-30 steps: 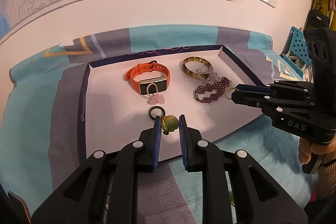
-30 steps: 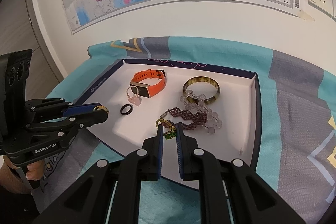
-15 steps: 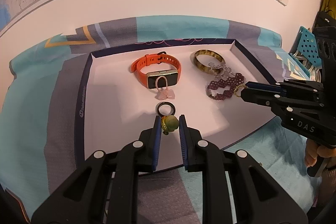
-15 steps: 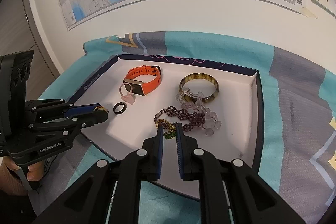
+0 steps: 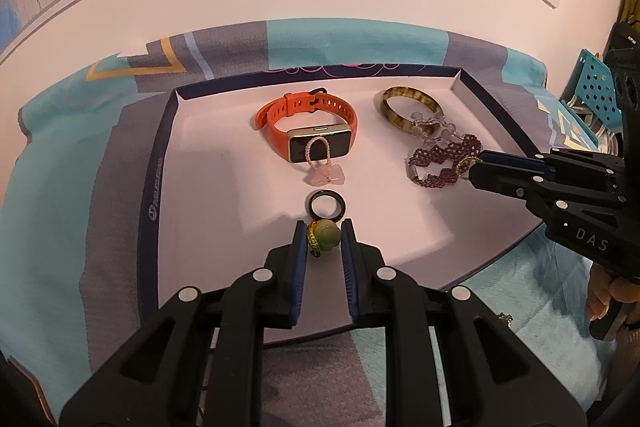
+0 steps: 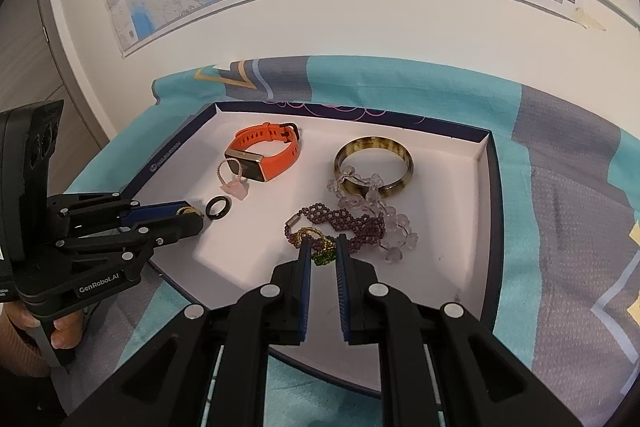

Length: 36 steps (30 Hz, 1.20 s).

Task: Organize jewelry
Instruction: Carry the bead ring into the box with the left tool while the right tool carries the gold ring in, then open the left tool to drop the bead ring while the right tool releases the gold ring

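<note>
Where each clamps jewelry: "GenRobot.AI" left hand-held gripper (image 5: 324, 231) on green-bead ring (image 5: 325, 235), "DAS" right hand-held gripper (image 6: 323, 250) on gold-green chain (image 6: 320, 247).

1 watch (image 5: 306, 123), 1 bangle (image 5: 408, 103), 3 beaded bracelets (image 6: 340, 223), 2 rings (image 5: 327, 205), 1 tray (image 5: 160, 163)

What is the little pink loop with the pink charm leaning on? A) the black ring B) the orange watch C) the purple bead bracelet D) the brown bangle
B: the pink loop rests against the dark screen of the orange watch, apart from the other pieces.
</note>
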Tool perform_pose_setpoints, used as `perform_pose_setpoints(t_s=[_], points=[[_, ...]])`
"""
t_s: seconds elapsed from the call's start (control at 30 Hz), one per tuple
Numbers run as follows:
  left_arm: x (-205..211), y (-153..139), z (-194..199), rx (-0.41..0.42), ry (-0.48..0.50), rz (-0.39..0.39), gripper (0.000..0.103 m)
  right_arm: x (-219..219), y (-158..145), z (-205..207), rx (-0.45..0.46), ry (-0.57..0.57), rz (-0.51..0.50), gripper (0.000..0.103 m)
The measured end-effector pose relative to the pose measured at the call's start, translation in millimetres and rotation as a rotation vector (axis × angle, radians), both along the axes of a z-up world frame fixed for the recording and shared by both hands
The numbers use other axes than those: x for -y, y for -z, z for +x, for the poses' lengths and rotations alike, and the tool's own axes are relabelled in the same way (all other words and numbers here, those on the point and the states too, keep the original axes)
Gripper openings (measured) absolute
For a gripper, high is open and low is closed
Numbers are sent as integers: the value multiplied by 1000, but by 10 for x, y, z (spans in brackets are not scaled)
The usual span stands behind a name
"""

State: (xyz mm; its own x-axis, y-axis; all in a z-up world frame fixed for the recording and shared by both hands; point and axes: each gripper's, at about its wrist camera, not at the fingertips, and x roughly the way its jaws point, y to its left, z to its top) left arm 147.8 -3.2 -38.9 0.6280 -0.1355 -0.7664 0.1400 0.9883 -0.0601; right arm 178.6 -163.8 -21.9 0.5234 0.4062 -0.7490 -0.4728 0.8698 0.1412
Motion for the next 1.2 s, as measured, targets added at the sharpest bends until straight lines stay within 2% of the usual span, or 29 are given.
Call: perform_pose_setpoints(t_s=[0.7, 0.77, 0.87, 1.0, 1.2], points=[[-9, 33, 22, 1, -22, 13, 18, -15, 72, 84, -15, 28, -21, 13], [-12, 32, 19, 3, -25, 17, 22, -12, 66, 71, -11, 32, -19, 14], [-17, 18, 0, 10, -29, 20, 25, 10, 40, 51, -4, 39, -5, 26], [-46, -26, -41, 26, -36, 12, 33, 63, -34, -6, 13, 49, 17, 33], [-43, -181, -224, 85, -22, 26, 46, 162, -188, -184, 41, 38, 56, 38]])
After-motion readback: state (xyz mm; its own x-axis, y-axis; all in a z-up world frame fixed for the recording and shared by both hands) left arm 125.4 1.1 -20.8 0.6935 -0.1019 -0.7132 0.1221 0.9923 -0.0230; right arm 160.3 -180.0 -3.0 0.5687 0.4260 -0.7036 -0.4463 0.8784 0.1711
